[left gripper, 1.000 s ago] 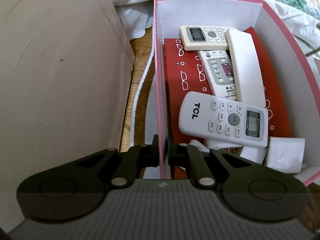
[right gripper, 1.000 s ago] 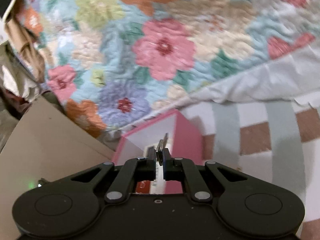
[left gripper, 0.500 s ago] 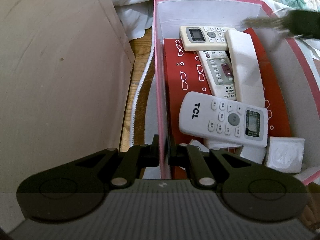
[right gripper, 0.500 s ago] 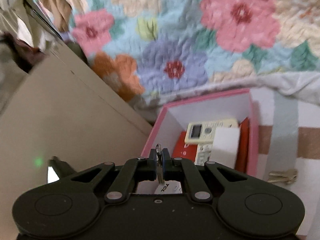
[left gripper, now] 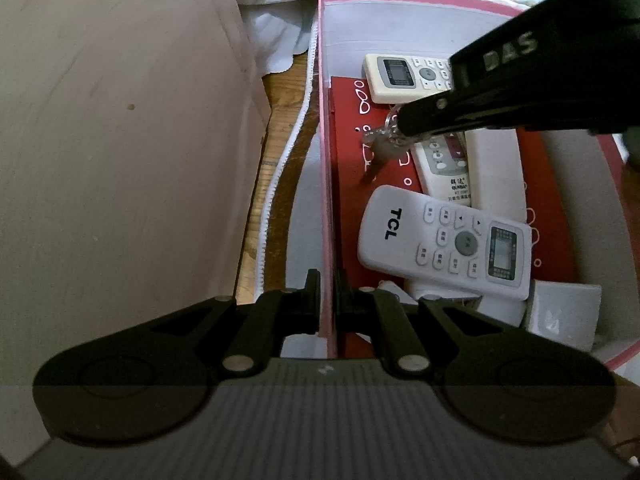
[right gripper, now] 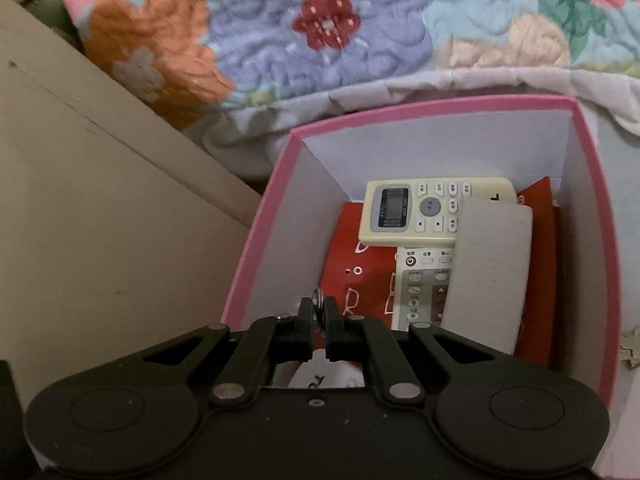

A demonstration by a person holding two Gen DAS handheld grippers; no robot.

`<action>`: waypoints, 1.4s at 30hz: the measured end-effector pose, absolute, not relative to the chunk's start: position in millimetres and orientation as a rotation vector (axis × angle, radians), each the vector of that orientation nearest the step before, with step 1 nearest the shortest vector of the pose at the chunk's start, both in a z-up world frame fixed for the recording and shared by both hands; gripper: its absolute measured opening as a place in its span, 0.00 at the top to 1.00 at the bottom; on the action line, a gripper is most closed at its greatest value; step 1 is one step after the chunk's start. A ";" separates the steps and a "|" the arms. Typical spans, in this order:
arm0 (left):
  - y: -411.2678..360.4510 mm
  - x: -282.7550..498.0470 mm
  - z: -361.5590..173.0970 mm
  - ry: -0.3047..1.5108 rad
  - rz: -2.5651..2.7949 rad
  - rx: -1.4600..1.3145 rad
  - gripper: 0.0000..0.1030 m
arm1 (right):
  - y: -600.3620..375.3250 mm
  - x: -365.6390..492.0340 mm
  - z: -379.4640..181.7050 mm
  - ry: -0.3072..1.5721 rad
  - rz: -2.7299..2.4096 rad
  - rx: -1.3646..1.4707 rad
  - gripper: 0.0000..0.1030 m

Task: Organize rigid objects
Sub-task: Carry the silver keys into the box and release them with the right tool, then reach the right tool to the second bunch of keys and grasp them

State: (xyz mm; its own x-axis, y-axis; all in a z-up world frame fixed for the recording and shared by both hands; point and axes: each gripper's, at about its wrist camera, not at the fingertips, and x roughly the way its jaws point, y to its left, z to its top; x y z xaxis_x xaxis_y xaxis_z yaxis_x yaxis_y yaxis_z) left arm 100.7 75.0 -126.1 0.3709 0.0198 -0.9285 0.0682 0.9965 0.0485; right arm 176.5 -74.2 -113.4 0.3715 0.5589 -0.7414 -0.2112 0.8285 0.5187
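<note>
A pink box [left gripper: 325, 216] with a red floor holds a white TCL remote [left gripper: 444, 242], a cream remote [left gripper: 404, 76], a grey-buttoned remote [left gripper: 446, 168] and a plain white remote [left gripper: 496, 176]. My left gripper [left gripper: 328, 300] is shut on the box's left wall. My right gripper [right gripper: 319, 322] is shut on a key ring [right gripper: 317, 304]. In the left wrist view it hangs over the box's middle with the keys [left gripper: 378, 148] dangling above the red floor. The box [right gripper: 256, 240] and cream remote [right gripper: 424, 210] also show in the right wrist view.
A beige cardboard panel [left gripper: 120, 140] stands left of the box. A flowered quilt [right gripper: 340, 28] lies behind it. A white cube [left gripper: 564, 316] sits in the box's near right corner. A white cord [left gripper: 280, 168] runs along bare wood beside the box. More keys [right gripper: 630, 344] lie right of the box.
My right gripper has swung from over the quilt to above the box and lowered the keys inside it. My left gripper has kept its hold on the box wall.
</note>
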 end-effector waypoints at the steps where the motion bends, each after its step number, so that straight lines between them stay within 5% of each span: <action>1: 75.1 101.0 -125.9 1.193 -0.032 0.082 0.94 | -75.7 177.1 -114.2 1.082 0.517 0.368 0.92; 6: 74.0 104.1 -126.4 1.203 -0.025 0.083 0.94 | -102.6 167.5 -97.3 1.025 0.567 0.404 0.79; 11: 62.7 104.7 -125.4 1.187 -0.001 0.141 0.94 | -136.8 139.3 -49.4 0.912 0.610 0.258 0.76; 18: 59.9 102.8 -125.5 1.187 0.012 0.150 0.94 | -199.8 114.0 -22.7 0.840 0.563 0.042 0.48; 23: 58.6 102.9 -123.9 1.191 0.017 0.155 0.94 | -235.9 95.7 -36.1 0.750 0.540 -0.075 0.41; 42: 54.8 104.1 -124.2 1.198 0.032 0.181 0.92 | -227.6 119.9 -178.4 0.954 0.389 -0.070 0.42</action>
State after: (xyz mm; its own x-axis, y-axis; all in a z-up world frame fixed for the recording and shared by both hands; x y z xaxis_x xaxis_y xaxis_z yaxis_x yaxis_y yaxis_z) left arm 104.1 54.8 -124.2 0.3652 0.1208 -0.9231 0.0710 0.9850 0.1570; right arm 119.9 -227.6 -178.4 0.5148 0.2926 -0.8058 -0.3536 0.9287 0.1114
